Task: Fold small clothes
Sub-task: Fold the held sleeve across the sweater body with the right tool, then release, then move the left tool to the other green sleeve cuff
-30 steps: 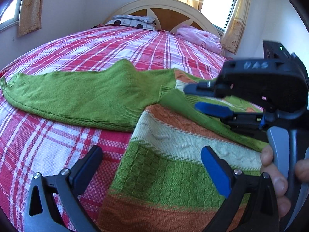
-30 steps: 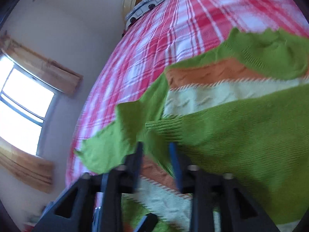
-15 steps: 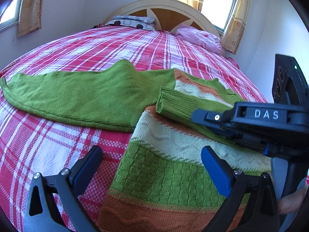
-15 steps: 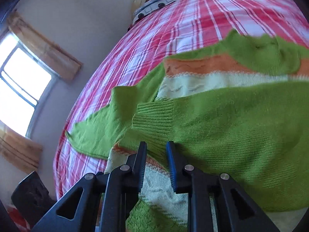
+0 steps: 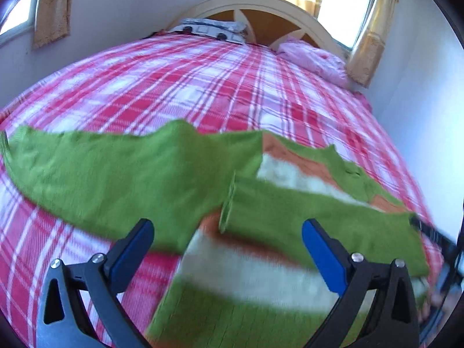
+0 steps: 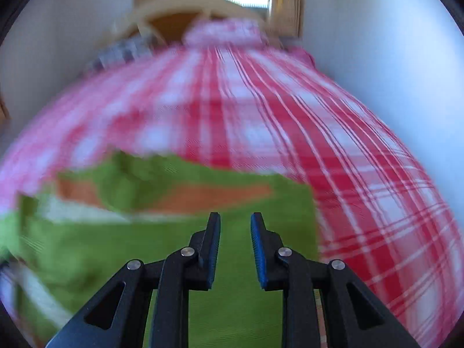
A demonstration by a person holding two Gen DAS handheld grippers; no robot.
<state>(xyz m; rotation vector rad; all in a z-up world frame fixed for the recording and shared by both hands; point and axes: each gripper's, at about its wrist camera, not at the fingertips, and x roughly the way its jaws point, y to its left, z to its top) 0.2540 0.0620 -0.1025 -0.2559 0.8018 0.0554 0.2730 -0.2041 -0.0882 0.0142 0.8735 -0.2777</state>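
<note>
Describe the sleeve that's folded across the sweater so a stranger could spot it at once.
On the red plaid bed lies a striped sweater. The folded sleeve crosses its chest, ribbed cuff pointing left. The other green sleeve stretches flat onto the bedspread instead.

Green, orange and cream striped sweater (image 5: 261, 226); red-checked bedspread (image 5: 188, 87).

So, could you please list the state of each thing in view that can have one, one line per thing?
Sweater: lying flat on the bed, not yet fully folded.
Left sleeve: spread out sideways on the bedspread.
Right sleeve: folded across the sweater's front.
Left gripper: open wide, holding nothing.
Right gripper: jaws narrowly apart, nothing between them.
Bedspread: spread smooth.
Curtains: drawn aside from the window.
</note>
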